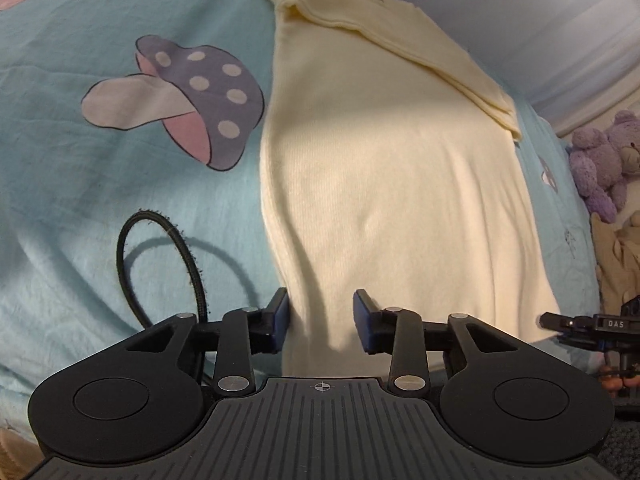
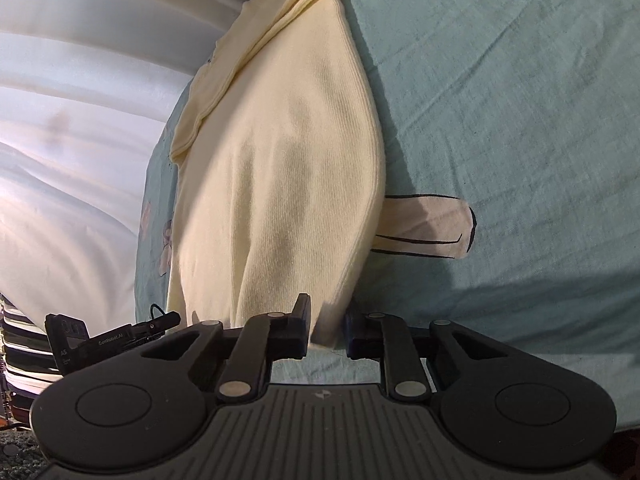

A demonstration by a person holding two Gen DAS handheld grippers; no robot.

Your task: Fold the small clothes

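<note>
Left wrist view: left gripper [image 1: 320, 320] pointed down at the near hem of the cream knit garment [image 1: 392, 184]. Its jaws straddle a raised fold of the hem, a gap showing on each side of the cloth; pads [image 1: 280, 322] not seen pressing, so read as apart around the fabric, not clamped. Likely set there to take one near corner for a fold away from the person.

Right wrist view: right gripper [image 2: 326, 330] at the other near corner of the same garment [image 2: 280, 168]. Jaws drawn close with a tuck of hem between them; read as clamped on the cloth. Holding both near corners would let the hem be lifted evenly.

Outward: garment lies lengthwise on the teal printed bedsheet [image 1: 80, 184], far end already doubled over near the sheet's far edge. A black cable loop [image 1: 160, 256] rests on the sheet left of the left gripper. Purple plush bear [image 1: 604, 160] sits at the sheet's right edge.

Hard to tell: sleeves and neckline hidden under the folded far part; garment type uncertain. Contact under the left pads lies in shadow. The hem's very edge is cut off behind both grippers.
</note>
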